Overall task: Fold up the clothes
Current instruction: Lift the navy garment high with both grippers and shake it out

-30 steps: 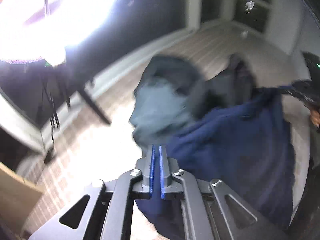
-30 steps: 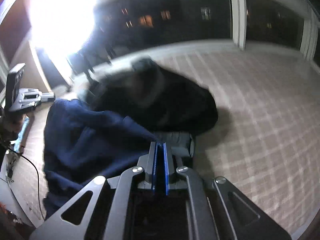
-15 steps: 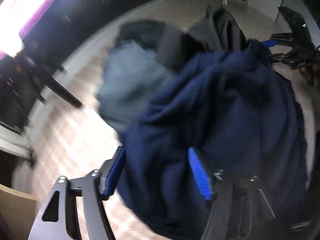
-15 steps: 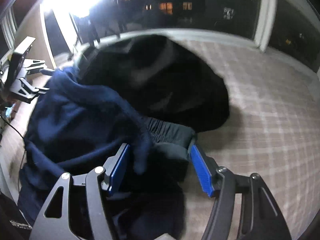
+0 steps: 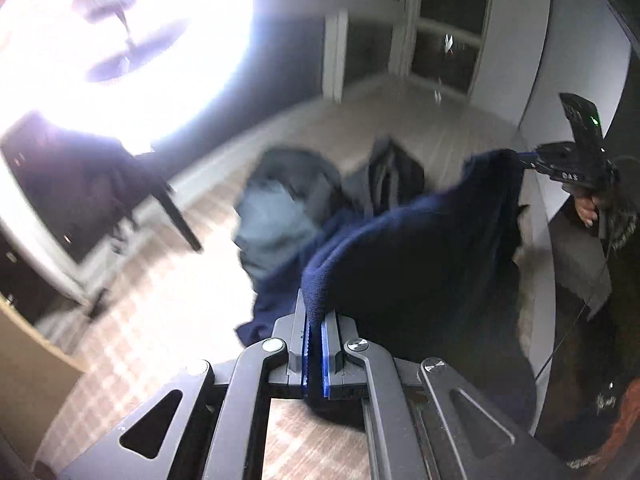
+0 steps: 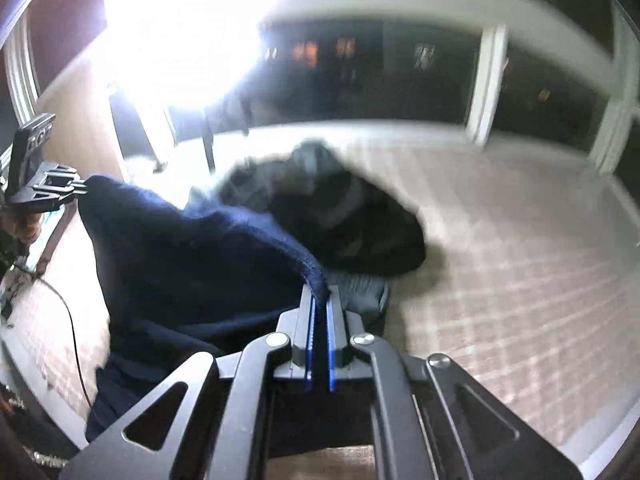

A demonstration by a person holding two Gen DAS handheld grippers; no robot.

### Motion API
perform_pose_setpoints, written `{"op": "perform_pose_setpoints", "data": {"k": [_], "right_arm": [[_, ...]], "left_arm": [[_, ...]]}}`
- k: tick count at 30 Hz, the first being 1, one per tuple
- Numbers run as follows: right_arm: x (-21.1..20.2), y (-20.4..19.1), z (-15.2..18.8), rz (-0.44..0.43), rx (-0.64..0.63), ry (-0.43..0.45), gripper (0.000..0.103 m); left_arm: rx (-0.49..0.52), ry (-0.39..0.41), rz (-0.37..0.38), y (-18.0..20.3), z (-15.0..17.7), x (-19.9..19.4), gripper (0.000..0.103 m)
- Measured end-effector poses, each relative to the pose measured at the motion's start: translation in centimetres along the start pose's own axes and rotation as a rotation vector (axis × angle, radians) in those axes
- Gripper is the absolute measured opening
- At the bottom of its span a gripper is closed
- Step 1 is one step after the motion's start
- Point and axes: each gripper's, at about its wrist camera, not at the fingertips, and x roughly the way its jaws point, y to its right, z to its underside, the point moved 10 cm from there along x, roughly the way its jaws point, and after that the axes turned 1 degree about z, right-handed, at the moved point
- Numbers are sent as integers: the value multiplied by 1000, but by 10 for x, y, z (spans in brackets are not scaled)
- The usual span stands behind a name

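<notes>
A navy blue garment hangs stretched between both grippers above a checked surface. My left gripper is shut on one edge of it, with cloth pinched between the blue pads. My right gripper is shut on the opposite edge of the navy garment. In the left wrist view the right gripper shows at the far right, gripping the cloth. In the right wrist view the left gripper shows at the far left. Behind lies a pile of dark and grey-blue clothes, also the dark clothes pile.
The checked surface stretches to the right. A very bright lamp glares at upper left, with a dark stand leg below. Dark windows with white frames run along the back. A thin cable trails at the left.
Half a second ago both grippers stood open around the navy cloth; now both are shut on it and have risen, lifting the garment and stretching it between them.
</notes>
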Motion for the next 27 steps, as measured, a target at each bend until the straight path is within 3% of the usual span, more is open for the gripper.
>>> {"op": "perform_pose_setpoints", "data": {"k": [5,7,13,16,22,27], "right_arm": [[-93,-45,-58,91,-44,175,4],[-139,-72,-88,113,-80,255,4],[-268,-158,-159,131,-159,457,4],[-325,-194,-183,111,-162,537,4],[-405,-245,-206,95,-166,628,4],[-461,-284,-217,165,-232,709,4]], "left_arm": [[39,147,-97,-13,-18,-112,3],[53,213,-143,-18,-24,-173,3],[129,392,-380,-17,-46,-366,3],[179,451,-508,-6,-41,-442,3],[216,542,-659,22,-23,-556,4],[234,589,-787,35,-15,-624,4]]}}
